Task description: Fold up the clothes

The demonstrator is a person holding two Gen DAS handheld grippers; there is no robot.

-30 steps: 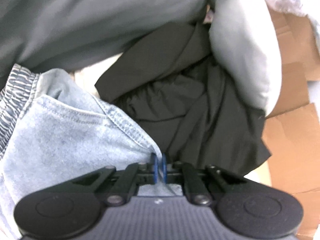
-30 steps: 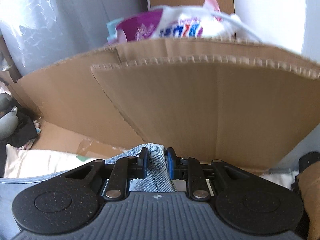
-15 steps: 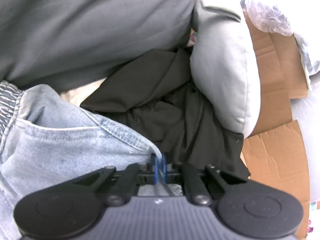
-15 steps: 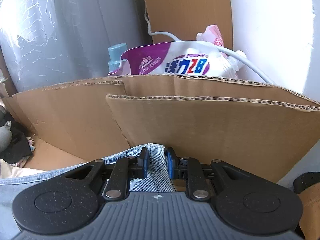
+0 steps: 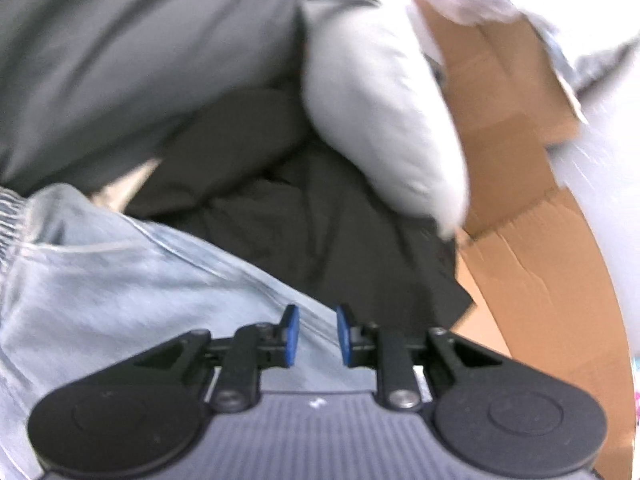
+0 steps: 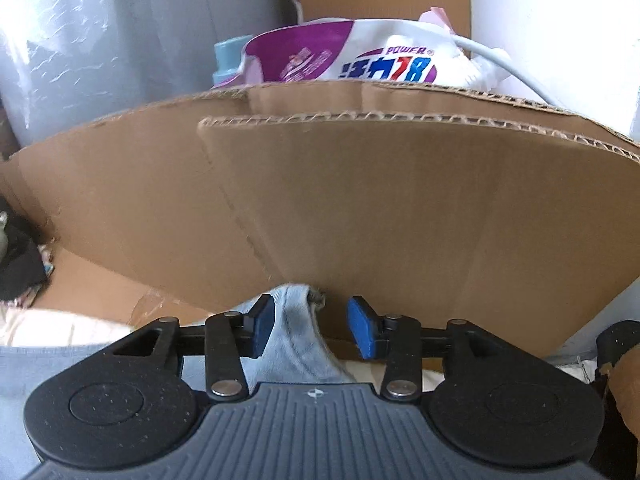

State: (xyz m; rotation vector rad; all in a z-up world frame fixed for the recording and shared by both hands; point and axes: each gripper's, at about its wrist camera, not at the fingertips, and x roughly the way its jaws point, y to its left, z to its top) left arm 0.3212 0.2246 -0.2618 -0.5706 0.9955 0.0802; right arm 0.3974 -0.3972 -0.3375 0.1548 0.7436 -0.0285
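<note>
Now we have both jaws parted: left hand-held gripper [image 5: 313, 335] and right hand-held gripper [image 6: 311, 325] each straddle the light denim garment [image 5: 120, 280] unclamped, black clothes [image 5: 304, 216] at 12 o'clock. We'd back straight out without snagging the hem.

Ahead of our right gripper [image 6: 311, 330] a cardboard wall [image 6: 360, 208] blocks the way. Our left gripper [image 5: 313, 334] faces dark clothing [image 5: 304, 216] and a grey cushion [image 5: 380, 108] beyond; cardboard [image 5: 520, 248] bounds the right.
</note>
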